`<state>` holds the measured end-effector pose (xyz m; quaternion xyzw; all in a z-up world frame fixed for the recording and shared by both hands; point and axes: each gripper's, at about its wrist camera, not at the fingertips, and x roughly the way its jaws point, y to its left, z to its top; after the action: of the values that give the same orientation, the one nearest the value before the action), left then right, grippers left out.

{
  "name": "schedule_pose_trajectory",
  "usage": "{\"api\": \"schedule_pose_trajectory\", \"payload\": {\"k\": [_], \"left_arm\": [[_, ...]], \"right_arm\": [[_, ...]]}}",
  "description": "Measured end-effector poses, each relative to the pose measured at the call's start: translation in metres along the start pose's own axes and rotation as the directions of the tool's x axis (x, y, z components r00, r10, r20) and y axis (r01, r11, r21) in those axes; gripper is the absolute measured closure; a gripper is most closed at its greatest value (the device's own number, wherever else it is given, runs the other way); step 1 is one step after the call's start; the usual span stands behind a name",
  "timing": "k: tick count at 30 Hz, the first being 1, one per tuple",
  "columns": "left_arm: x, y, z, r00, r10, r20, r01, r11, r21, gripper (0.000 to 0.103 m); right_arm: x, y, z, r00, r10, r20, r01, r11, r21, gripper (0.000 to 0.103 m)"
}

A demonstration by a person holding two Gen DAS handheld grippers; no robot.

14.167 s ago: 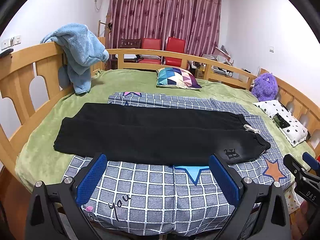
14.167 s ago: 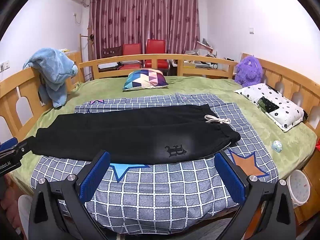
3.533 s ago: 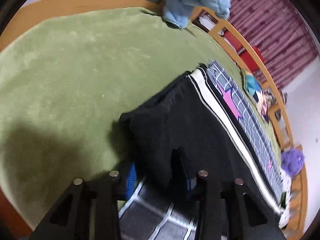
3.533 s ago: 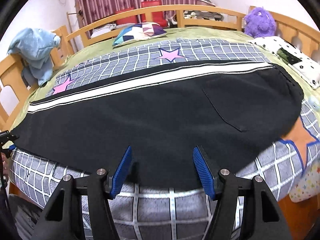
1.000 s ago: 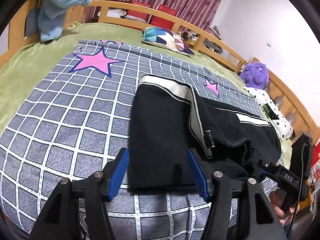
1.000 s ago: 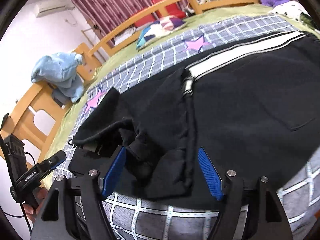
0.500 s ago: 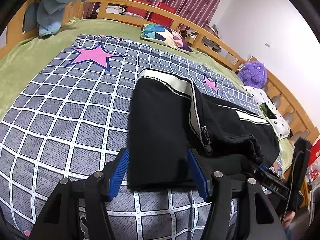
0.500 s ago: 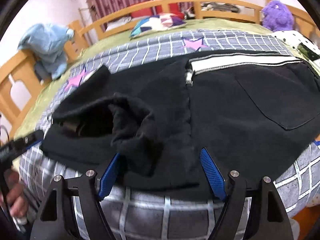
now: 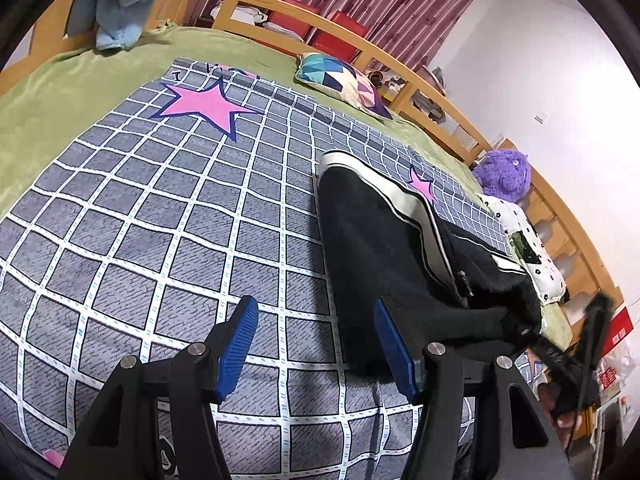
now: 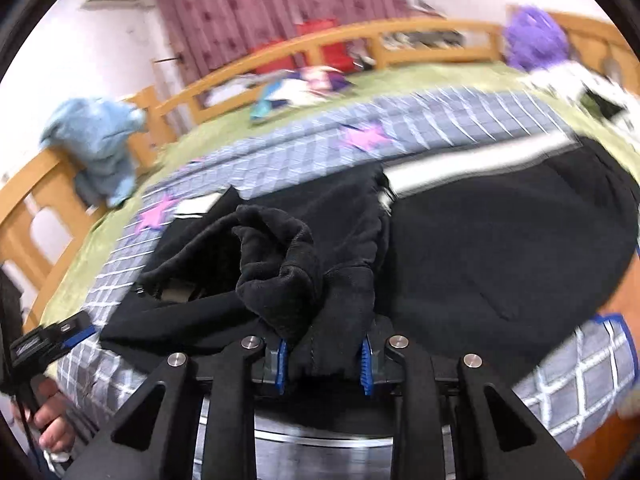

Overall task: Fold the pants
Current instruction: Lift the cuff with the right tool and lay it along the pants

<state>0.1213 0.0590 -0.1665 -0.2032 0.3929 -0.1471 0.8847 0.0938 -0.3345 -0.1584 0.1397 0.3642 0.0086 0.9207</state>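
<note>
The black pants (image 9: 380,236) with a white side stripe lie folded over on the checked blanket (image 9: 160,216), legs doubled onto the seat. My left gripper (image 9: 316,344) is open and empty just left of the fold; its right finger touches the pants' near edge. In the right wrist view my right gripper (image 10: 323,362) is shut on a bunched wad of the pants (image 10: 500,240), the leg cuffs, at the near edge. The left gripper's body shows there at the far left (image 10: 48,340).
A green bedspread (image 9: 60,92) lies under the blanket inside a wooden bed rail (image 9: 400,64). A blue towel (image 9: 132,4) hangs on the rail, a patterned cushion (image 9: 340,84) lies at the back, a purple plush (image 9: 504,176) and a spotted pillow (image 9: 532,252) at the right.
My left gripper has let go of the pants and slid left off the fold. My right gripper has closed on the bunched cuffs and is moving; its view is blurred.
</note>
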Motion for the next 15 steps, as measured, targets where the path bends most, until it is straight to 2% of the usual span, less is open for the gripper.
{"api": "schedule_pose_trajectory", "payload": {"k": [2, 3, 6, 9, 10, 11, 15], "left_arm": [[0.002, 0.0, 0.0, 1.0, -0.003, -0.012, 0.003, 1.0, 0.001, 0.045], [0.004, -0.001, 0.0, 1.0, -0.004, -0.017, 0.004, 1.0, 0.002, 0.045], [0.004, -0.005, 0.0, 1.0, -0.007, -0.019, 0.008, 1.0, 0.013, 0.045], [0.007, -0.007, 0.0, 1.0, -0.015, -0.025, 0.015, 1.0, 0.02, 0.045], [0.008, -0.008, 0.0, 0.999, -0.016, -0.031, 0.017, 1.0, 0.021, 0.045], [0.009, -0.008, -0.001, 0.999, -0.017, -0.034, 0.017, 1.0, 0.023, 0.045], [0.011, -0.01, -0.001, 0.999, -0.013, -0.039, 0.014, 0.999, 0.033, 0.045]], "right_arm": [[0.017, -0.016, -0.005, 0.996, 0.005, -0.088, -0.003, 1.0, 0.023, 0.066], [0.022, -0.021, -0.01, 0.994, 0.02, -0.11, -0.017, 0.999, 0.027, 0.066], [0.009, -0.016, -0.013, 0.995, 0.002, -0.101, -0.006, 0.999, -0.038, 0.059], [-0.019, -0.003, -0.005, 0.998, -0.053, -0.02, 0.05, 0.99, -0.135, 0.052], [-0.026, 0.001, -0.002, 0.999, -0.042, 0.001, 0.042, 0.987, -0.154, 0.045], [-0.032, 0.007, 0.002, 0.999, -0.024, 0.022, 0.028, 0.983, -0.182, 0.043], [-0.034, 0.039, 0.02, 0.998, -0.009, 0.062, 0.029, 0.947, -0.32, 0.043]]}}
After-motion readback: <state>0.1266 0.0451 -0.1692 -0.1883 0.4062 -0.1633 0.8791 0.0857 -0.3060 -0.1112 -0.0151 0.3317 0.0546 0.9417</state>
